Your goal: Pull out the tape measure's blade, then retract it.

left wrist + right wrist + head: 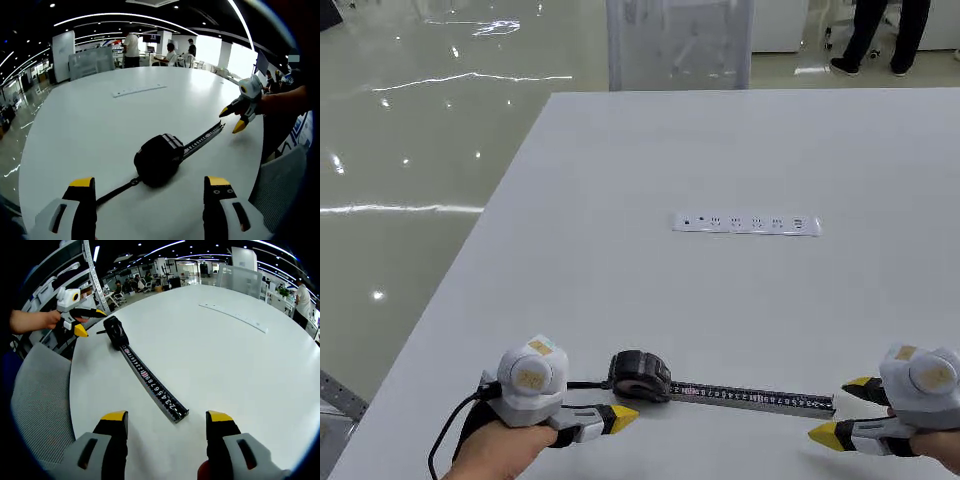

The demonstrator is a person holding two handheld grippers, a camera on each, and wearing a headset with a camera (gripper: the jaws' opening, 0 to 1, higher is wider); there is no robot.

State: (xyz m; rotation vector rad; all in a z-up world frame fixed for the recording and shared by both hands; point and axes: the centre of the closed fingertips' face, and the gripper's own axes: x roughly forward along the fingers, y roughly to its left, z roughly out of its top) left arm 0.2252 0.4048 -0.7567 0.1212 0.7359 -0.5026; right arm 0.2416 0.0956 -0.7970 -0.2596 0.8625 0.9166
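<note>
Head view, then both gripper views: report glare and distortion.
Head view: sharp, undistorted, with bright streaks of glare on the glossy floor. Left gripper view: fisheye bows the table edge. Right gripper view: same bulge, yet the blade numbers stay legible.

Left gripper (150, 182) gapes — tape measure (159, 159) just ahead.

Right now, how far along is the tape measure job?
Pull-out looks done: the blade lies extended on the table from the case. Nothing is in hand: the left gripper sits open by the case, the right gripper open just short of the blade's tip. Left: retracting the blade into the case.
</note>
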